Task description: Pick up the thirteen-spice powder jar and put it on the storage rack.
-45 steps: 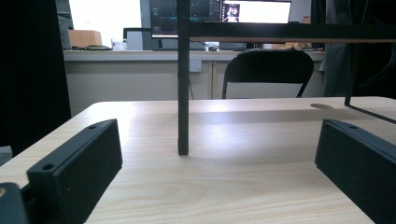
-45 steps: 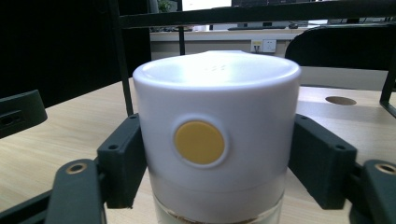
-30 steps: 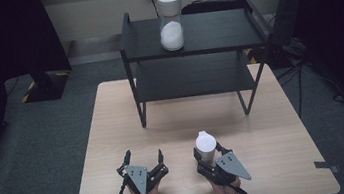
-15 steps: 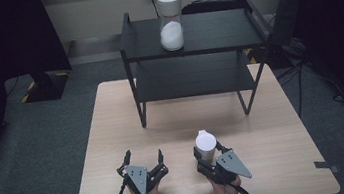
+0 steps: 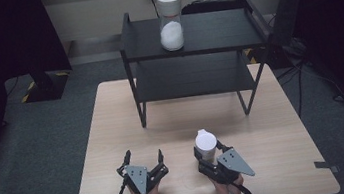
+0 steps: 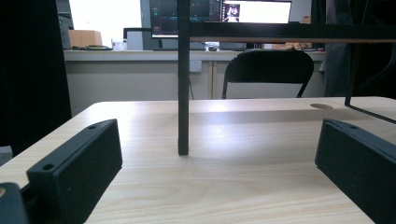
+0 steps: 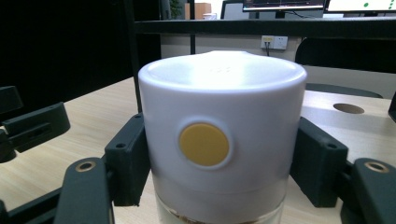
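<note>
So the right hand-held gripper (image 5: 207, 154) is clamped on a canister (image 7: 219, 140) with a white lid and a yellow button on the side, near the front edge of the table (image 5: 275, 129), right of centre. In the right gripper view both jaws press on the sides of the lid part, button facing the camera, and the clear body starts just below. I can't tell if its base is on the table or lifted off it.

My guess on handling: rigid plastic, smooth and a bit slippery, so squeezing the round lid from 2 sides could let it twist or slide. The clear lower part looks like it has something brownish inside, hard to say how much, so weight is probably modest. Gripping the lid risks popping it if it's only a press fit; lower on the body would feel safer to me.

The left hand-held gripper (image 5: 142, 160) sits beside it, jaws spread with nothing between them. There's a 2nd similar canister (image 5: 170, 20) up on top of the black shelf rack (image 5: 222, 32).
</note>
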{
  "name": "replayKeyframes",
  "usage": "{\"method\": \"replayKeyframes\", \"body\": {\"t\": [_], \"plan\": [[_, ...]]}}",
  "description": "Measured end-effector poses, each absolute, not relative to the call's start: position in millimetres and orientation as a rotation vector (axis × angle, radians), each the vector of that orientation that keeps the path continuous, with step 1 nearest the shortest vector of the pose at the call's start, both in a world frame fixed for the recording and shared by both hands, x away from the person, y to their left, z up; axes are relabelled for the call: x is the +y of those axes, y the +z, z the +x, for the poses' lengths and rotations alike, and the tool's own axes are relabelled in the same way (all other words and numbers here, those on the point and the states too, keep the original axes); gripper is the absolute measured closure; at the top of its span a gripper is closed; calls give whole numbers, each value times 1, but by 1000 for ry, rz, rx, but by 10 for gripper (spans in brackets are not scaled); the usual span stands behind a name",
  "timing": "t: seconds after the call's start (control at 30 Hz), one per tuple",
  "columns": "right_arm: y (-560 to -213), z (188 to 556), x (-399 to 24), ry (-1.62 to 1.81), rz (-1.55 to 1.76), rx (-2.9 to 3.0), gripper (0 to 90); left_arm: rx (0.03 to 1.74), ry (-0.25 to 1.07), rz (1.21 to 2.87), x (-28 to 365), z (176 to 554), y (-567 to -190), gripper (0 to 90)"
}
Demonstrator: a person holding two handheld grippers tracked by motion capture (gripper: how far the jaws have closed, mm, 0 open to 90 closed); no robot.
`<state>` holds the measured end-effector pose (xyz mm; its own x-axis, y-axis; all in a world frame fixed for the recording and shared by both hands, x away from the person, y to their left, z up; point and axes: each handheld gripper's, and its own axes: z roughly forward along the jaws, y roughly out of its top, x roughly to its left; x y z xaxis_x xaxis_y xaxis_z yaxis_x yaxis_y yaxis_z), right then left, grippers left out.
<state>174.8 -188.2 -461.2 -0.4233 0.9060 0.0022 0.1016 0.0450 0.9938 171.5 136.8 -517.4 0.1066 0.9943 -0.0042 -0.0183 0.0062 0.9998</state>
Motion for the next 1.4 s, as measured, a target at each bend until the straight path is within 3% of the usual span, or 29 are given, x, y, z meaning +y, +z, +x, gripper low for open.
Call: {"method": "replayKeyframes", "body": {"t": [0.83,1.4], "plan": [[-421,184,-212,1534,942,1723,301,1113,1129,1245,138,172,-517,1],[-369,207,-243,1616,827,1780,302,1114,1130,1245,138,172,-517,1]]}}
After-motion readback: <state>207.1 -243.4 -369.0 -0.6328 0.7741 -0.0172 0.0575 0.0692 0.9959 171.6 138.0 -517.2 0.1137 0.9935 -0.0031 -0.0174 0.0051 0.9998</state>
